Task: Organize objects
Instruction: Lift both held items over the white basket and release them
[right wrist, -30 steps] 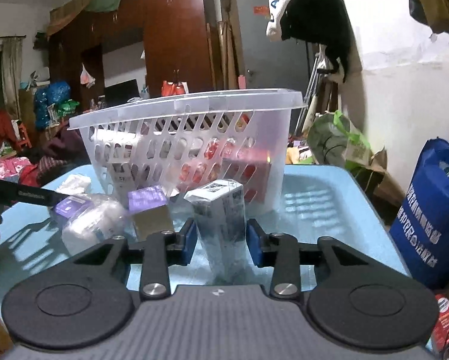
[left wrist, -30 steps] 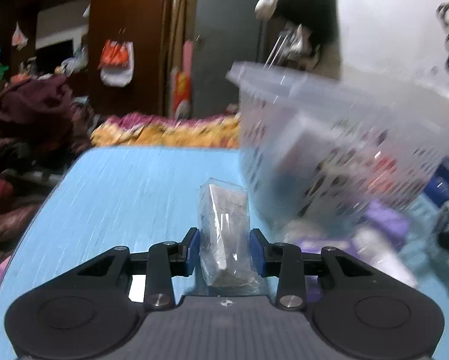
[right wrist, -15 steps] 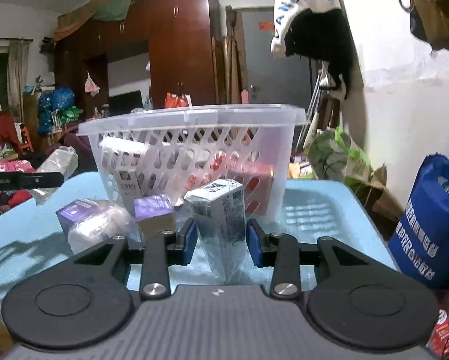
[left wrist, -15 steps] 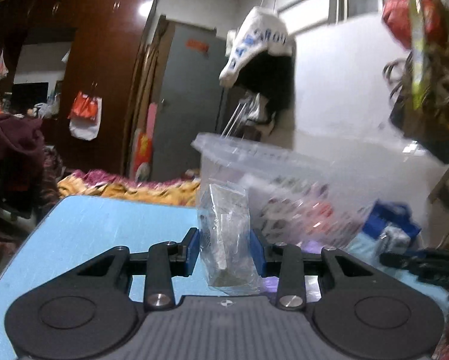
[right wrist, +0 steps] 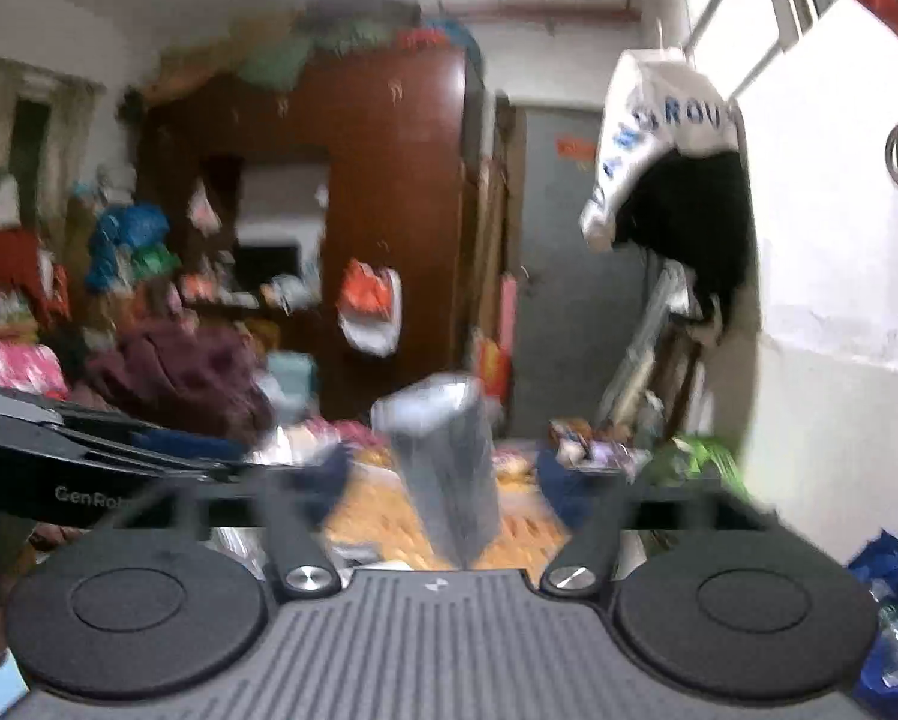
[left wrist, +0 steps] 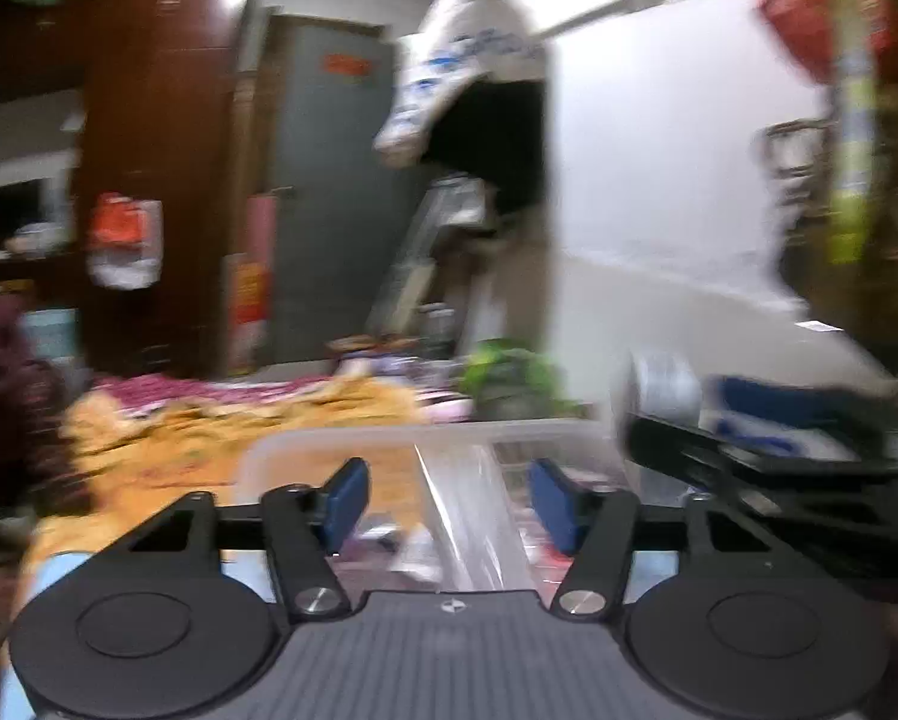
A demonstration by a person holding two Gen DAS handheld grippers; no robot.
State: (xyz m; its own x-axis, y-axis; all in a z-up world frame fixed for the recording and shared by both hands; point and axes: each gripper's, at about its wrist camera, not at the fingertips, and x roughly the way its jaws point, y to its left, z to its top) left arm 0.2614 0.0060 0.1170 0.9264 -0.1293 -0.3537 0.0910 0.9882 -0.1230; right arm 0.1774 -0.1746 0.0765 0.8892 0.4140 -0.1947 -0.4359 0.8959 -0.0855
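**A:** Why are you holding both grippers up here?

**B:** You've carried them above the clear basket [left wrist: 425, 441] so each item can fall inside, not onto the table. Your left gripper [left wrist: 446, 495] has just been opening; its blue pads stand clear of the clear-wrapped packet [left wrist: 478, 528], which hangs tilted between them with the basket's near rim right below. Nothing presses on it, so I'd judge it released.

**A:** And your read on the right one?

**B:** Your right gripper [right wrist: 443, 480] has just been opening too. The silver-grey box [right wrist: 446, 462] is between the jaws, leaning, with a gap on each side; the blur makes the pads hard to see, but neither looks to touch it. The basket itself isn't in the right wrist view, so I can't tell whether the box is over its rim or beside it.

**A:** Room to move?

**B:** Tight sideways. The two grippers are near each other: the other tool's black frame shows at the right edge of the left view. Upward looks free; pull back along that way, I'd say, and mind the basket's rim below your fingers.
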